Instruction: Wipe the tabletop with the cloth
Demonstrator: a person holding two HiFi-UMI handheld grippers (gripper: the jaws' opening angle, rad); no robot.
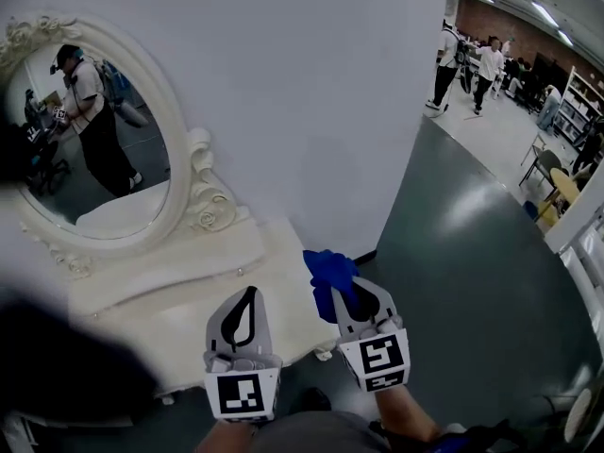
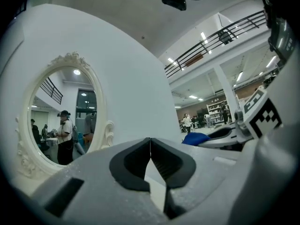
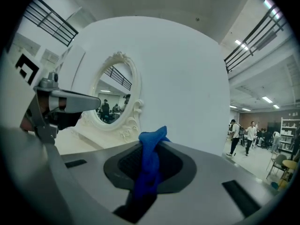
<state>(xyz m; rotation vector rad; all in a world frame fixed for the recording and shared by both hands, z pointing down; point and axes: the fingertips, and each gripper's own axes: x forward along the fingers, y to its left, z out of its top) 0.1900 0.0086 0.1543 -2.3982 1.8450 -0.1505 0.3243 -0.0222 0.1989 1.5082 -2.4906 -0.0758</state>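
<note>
Right gripper clamped on blue cloth, held by the tabletop's right end. Left gripper shut, empty. Wiping seemingly not begun. Next: lower cloth flat, sweep leftward.

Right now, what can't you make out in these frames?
Tabletop, left end: head view, a dark shape covers it.
Cloth: right gripper view, its lower end is sunk between the right gripper's shut jaws; full size unknown.
Dust or stains on the tabletop: too small in any view.
</note>
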